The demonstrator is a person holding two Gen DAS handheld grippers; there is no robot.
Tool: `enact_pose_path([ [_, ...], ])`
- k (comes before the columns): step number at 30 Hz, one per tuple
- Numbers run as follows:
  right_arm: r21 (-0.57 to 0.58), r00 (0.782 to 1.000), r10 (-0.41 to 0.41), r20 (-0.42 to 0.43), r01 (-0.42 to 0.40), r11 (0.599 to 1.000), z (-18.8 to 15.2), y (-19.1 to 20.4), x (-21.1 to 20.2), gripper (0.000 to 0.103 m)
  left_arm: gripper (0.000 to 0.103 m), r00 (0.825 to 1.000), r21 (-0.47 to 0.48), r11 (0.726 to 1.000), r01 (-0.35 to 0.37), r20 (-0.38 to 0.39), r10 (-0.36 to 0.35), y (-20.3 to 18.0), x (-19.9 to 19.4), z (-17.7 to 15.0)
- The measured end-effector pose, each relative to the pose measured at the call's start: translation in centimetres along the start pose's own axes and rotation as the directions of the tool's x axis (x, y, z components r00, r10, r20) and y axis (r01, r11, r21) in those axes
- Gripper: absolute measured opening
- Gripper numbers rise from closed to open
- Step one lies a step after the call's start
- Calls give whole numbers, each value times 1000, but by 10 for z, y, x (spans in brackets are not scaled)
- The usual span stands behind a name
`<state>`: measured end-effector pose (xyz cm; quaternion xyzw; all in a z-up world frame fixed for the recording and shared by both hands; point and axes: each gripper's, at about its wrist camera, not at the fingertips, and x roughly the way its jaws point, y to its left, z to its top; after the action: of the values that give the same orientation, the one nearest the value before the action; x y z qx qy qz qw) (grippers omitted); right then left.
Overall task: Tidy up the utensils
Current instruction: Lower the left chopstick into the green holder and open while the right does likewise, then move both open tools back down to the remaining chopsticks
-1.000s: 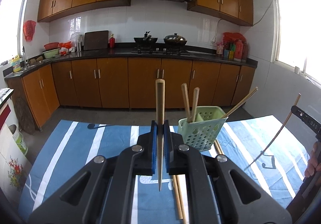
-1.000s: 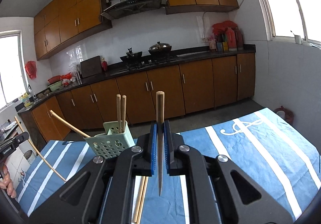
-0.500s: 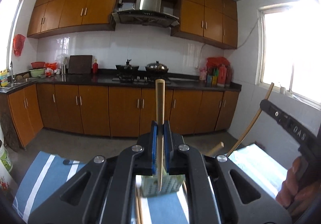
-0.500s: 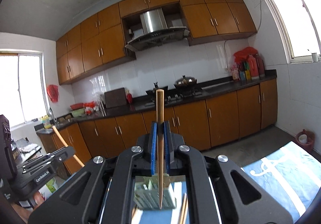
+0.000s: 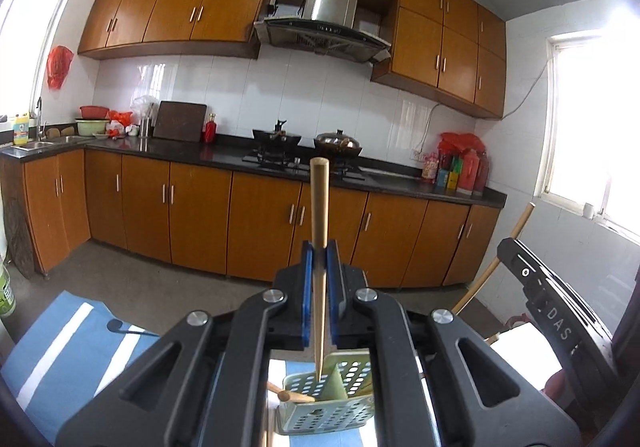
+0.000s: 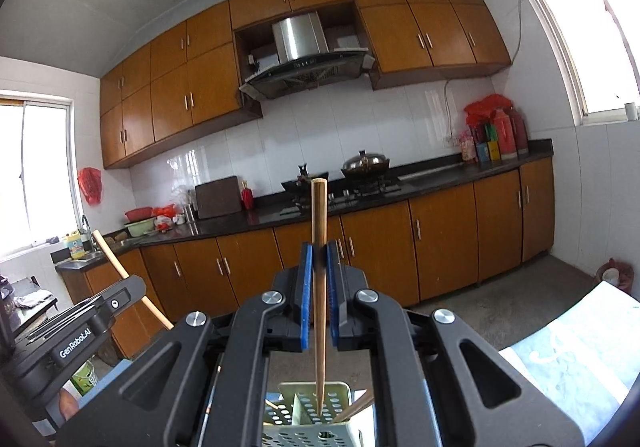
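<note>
My left gripper (image 5: 319,259) is shut on a wooden chopstick (image 5: 319,207) held upright, its thin tip hanging over the green perforated utensil basket (image 5: 332,413) below. Chopsticks (image 5: 290,395) lean inside that basket. My right gripper (image 6: 319,259) is likewise shut on an upright wooden chopstick (image 6: 319,215), its tip over the same basket (image 6: 308,407). At the right edge of the left wrist view the right gripper's body (image 5: 552,311) shows with its chopstick (image 5: 496,259). The left gripper's body (image 6: 76,331) and its chopstick (image 6: 128,279) show at the left of the right wrist view.
A blue cloth with white stripes (image 5: 72,347) covers the table under the basket. Behind stand brown kitchen cabinets (image 5: 192,215), a dark counter with a stove and pots (image 5: 304,147), and bright windows on both sides. A hand (image 6: 66,405) grips the left tool.
Both grippers rose and moved in over the basket, which dropped from mid-frame to the bottom edge beneath the chopstick tips. Each still holds its chopstick.
</note>
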<state>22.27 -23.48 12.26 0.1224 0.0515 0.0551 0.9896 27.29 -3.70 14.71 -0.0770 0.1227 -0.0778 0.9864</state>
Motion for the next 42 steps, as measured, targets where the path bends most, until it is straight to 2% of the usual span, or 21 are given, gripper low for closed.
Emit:
enact_pose_path([
  [6, 7, 997, 12, -72, -12, 1000, -11, -3, 4, 8, 8, 996, -1, 1000, -2, -90, 2, 7, 17, -19],
  [11, -2, 997, -2, -81, 2, 1000, -8, -7, -5, 9, 16, 992, -5, 1000, -11, -125, 11, 14, 19, -17],
  [13, -3, 997, -14, -76, 14, 1000, -7, -10, -13, 21, 19, 992, -4, 1000, -17, -126, 16, 16, 16, -15],
  [15, 0, 998, -29, -64, 29, 1000, -4, -15, -25, 27, 23, 992, -9, 1000, -21, -124, 20, 19, 8, -14],
  [20, 5, 995, -78, -59, 79, 997, -2, -33, -57, 28, 30, 995, -31, 999, -18, -102, 15, 30, -26, -12],
  [22, 7, 991, -107, -83, 108, 994, -8, -45, -72, 30, 33, 995, -31, 999, -17, -101, 13, 36, -43, -14],
  [24, 2, 982, -140, -125, 142, 990, -21, -56, -80, 31, 41, 994, -20, 1000, -24, -109, 21, 43, -63, -24],
  [26, -9, 965, -181, -188, 183, 983, -40, -69, -83, 31, 43, 991, -2, 999, -38, -132, 37, 51, -74, -38],
  [28, -24, 935, -224, -275, 226, 974, -66, -81, -80, 31, 43, 981, 16, 997, -70, -180, 72, 59, -79, -58],
  [29, -27, 918, -238, -317, 242, 970, -79, -86, -76, 31, 44, 973, 23, 996, -83, -215, 86, 65, -80, -71],
  [31, -19, 871, -239, -429, 255, 967, -109, -95, -66, 31, 44, 953, 32, 993, -109, -281, 114, 78, -77, -96],
  [35, 26, 789, -146, -597, 201, 979, -160, -92, -43, 29, 44, 901, 32, 988, -153, -405, 153, 101, -66, -142],
  [37, 26, 750, -99, -654, 154, 988, -179, -80, -31, 21, 44, 881, 27, 986, -164, -445, 159, 109, -61, -155],
  [39, 11, 727, -79, -682, 118, 993, -192, -66, -22, 18, 44, 868, 21, 986, -166, -471, 156, 113, -60, -166],
  [42, -13, 700, -73, -710, 90, 996, -207, -48, -10, 18, 44, 861, 30, 987, -159, -485, 154, 115, -60, -175],
])
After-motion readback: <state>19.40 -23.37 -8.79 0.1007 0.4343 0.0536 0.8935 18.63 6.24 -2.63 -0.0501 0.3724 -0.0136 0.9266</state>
